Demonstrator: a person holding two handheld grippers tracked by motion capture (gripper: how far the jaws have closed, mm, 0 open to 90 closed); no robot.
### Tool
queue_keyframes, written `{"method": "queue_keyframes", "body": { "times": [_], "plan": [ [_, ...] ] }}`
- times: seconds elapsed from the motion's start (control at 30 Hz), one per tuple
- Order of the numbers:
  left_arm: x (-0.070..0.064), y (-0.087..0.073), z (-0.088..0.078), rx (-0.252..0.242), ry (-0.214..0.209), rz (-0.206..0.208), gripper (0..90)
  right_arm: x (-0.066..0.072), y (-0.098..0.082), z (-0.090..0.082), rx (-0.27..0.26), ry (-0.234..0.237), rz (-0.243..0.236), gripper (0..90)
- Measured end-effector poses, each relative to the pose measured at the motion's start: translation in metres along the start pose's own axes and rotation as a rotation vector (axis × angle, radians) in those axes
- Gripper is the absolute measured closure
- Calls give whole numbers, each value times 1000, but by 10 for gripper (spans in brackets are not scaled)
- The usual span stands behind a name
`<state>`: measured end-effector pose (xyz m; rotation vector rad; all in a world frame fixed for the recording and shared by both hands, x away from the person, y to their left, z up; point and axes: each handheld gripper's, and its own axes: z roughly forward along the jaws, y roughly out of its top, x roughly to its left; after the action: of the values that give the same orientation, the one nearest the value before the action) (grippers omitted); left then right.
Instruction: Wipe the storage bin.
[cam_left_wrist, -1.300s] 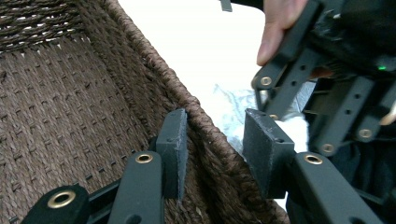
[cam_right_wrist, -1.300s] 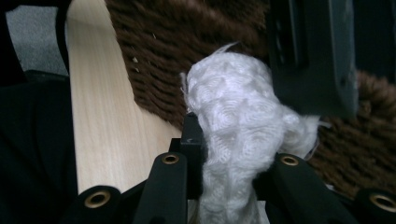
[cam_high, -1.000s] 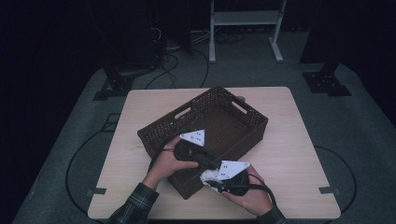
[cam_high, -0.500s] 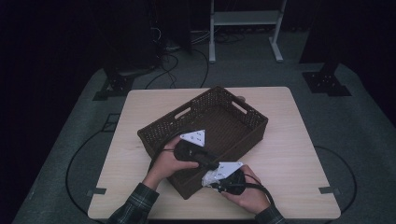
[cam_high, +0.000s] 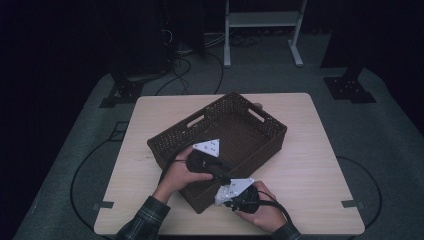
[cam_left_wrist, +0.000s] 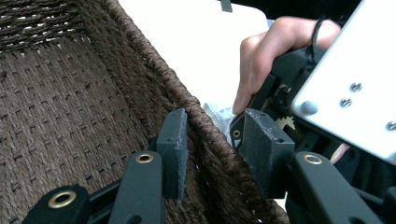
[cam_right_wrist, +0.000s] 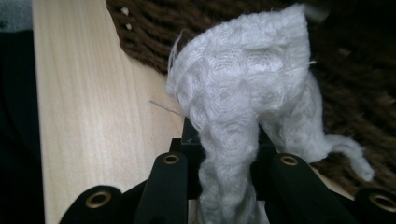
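The right gripper (cam_right_wrist: 219, 154), jaws clenched on a white cloth (cam_right_wrist: 243, 93), sits just outside the basket (cam_high: 260, 125) wall that the left gripper's (cam_left_wrist: 210, 140) jaws straddle.

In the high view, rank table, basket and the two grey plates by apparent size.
1. table
2. basket
3. The grey plates, left and right, look about alike; I won't rank them.
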<state>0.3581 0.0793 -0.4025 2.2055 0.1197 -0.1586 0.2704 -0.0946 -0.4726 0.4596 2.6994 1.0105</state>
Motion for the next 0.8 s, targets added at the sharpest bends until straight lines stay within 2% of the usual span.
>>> {"method": "queue_keyframes", "body": {
  "times": [0.23,0.4,0.63,0.8],
  "plan": [
    [0,0,0,4,0,5,597,1,12,-19,-94,6,6,744],
    [0,0,0,3,-1,5,597,5,21,-31,-142,5,-8,745],
    [1,0,0,3,-2,3,598,13,34,-44,-176,4,-53,745],
    [1,0,0,3,-1,6,597,12,35,-39,-172,15,-54,745]
  ]
}}
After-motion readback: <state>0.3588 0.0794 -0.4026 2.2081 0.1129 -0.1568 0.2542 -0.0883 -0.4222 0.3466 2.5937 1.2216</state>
